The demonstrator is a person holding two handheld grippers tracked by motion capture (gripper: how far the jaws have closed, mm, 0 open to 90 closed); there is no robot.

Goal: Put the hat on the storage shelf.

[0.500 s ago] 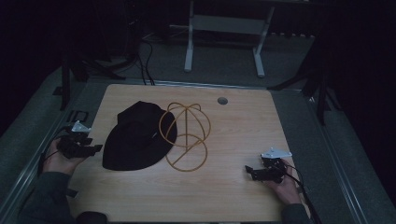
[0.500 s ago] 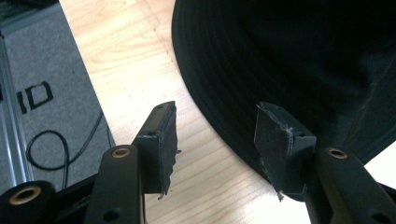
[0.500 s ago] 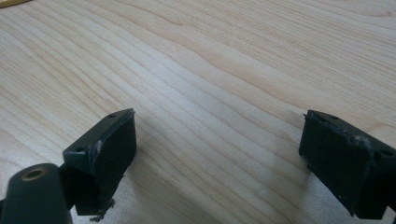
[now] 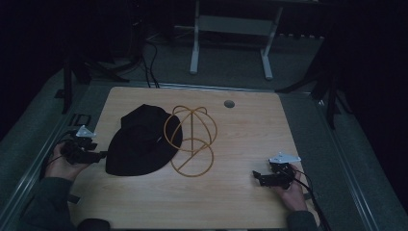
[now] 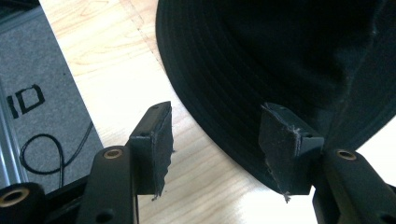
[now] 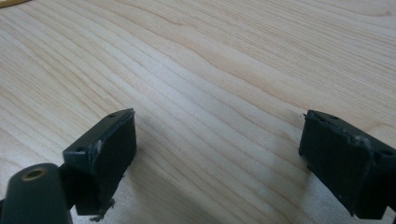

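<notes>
The person's left gripper (image 4: 98, 156) sits at the near left edge of the wooden table (image 4: 240, 202), held low in the left hand (image 4: 62, 161) and pointing toward the black hat (image 4: 142, 142). Its jaws stand apart. In the left gripper view (image 5: 215, 144) the brim of the hat curves in from one side: one jaw pad rides over the brim's edge, the other stands out over bare wood, and the rim runs through the gap between them. The pads are not pressing on the cloth; light wood shows between the brim and the outer pad.

The hat lies flat on the table just ahead of that gripper, crown up, brim spread wide. On the hat's far side from the left gripper stands a wire hat stand (image 4: 191, 139), golden, made of hoops and a central rod. One of its hoops overlaps the brim in the high view; I cannot tell whether it touches.

The right gripper (image 4: 259, 175) rests well apart from both, at the near right of the table, held in the right hand (image 4: 291, 195). Its jaws are spread wide, and in the right gripper view (image 6: 217, 149) bare wood grain lies between them.
</notes>
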